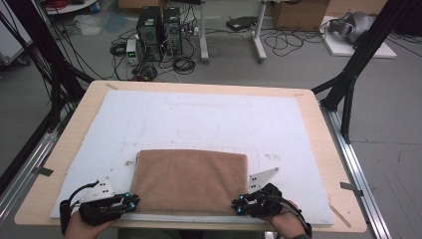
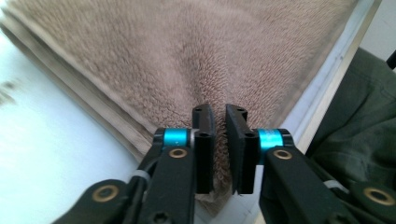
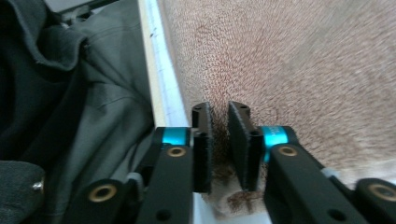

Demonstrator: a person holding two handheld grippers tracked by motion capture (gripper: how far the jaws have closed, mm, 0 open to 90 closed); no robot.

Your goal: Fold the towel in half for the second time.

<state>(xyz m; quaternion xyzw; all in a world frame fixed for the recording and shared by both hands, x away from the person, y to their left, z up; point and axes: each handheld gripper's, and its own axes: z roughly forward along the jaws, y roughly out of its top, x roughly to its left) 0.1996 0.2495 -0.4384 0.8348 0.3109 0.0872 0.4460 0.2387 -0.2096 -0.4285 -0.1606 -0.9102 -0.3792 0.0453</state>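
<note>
The surface [image 1: 318, 129] takes up the middle of the high view, a pale wooden top with a white mat [image 1: 199, 119] laid over most of it. On the mat, in the lower centre of the frame, lies the folded brown towel [image 1: 191, 179], a flat rectangle whose near edge runs close to the mat's near edge.

At the lower left of the high view the left claw [image 1: 132, 201] sits at the towel's near left corner; at the lower right the right claw [image 1: 238, 205] sits at the near right corner. In the left gripper view the left claw [image 2: 220, 140] is clamped on the corner of the towel [image 2: 187, 60] — the terry bunches into a pucker running up from between the jaws, and the layered folded edge shows at the frame's left. In the right gripper view the right claw [image 3: 220, 140] is likewise pinched on the corner of the towel [image 3: 303, 70], with pile squeezed between the jaws.

The step in hand looks like the next fold, carrying the near edge away toward the top of the frame. To do it well, both corners should rise together and level, keeping the edge taut between them — and each pinch should hold every layer, or the lower plies may slip and skew the fold.
</note>
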